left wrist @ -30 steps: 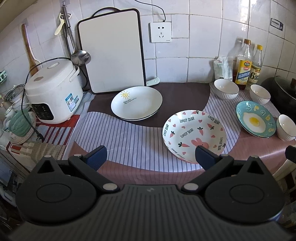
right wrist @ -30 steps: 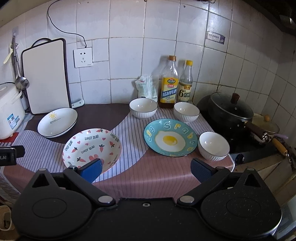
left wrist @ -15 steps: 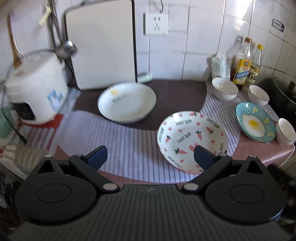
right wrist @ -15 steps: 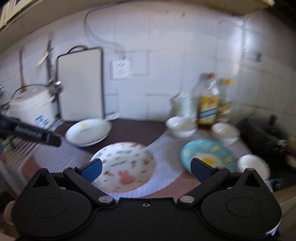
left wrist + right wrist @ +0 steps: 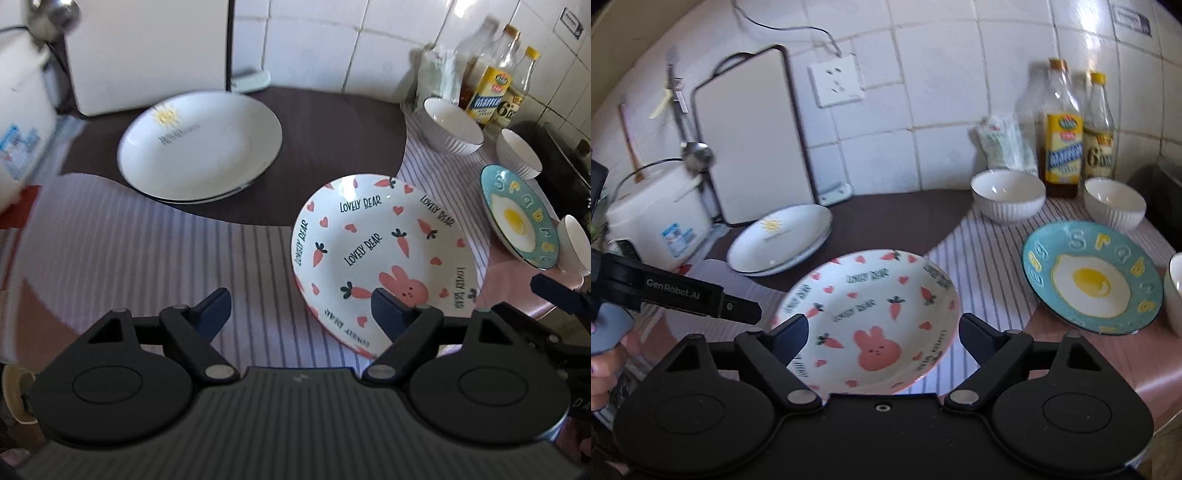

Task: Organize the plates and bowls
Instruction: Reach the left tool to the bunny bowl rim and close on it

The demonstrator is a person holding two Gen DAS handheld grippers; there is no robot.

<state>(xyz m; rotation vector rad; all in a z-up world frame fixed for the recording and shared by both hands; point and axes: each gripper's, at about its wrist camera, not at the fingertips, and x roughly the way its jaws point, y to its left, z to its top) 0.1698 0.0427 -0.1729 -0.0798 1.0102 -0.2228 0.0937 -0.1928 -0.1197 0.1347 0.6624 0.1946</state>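
Now closing in on the bunny plate (image 5: pixel 871 321), resting on the striped bench (image 5: pixel 147 258). Right hand-held gripper (image 5: pixel 882 334) and left hand-held gripper (image 5: pixel 301 308) both empty, jaws apart, just narrowing. Better to pinch near rim, lift level.

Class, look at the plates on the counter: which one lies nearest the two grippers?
The carrot-and-rabbit plate, printed "LOVELY BEAR". It sits right before both sets of open fingers; the white sun plate and the blue fried-egg plate lie farther off.
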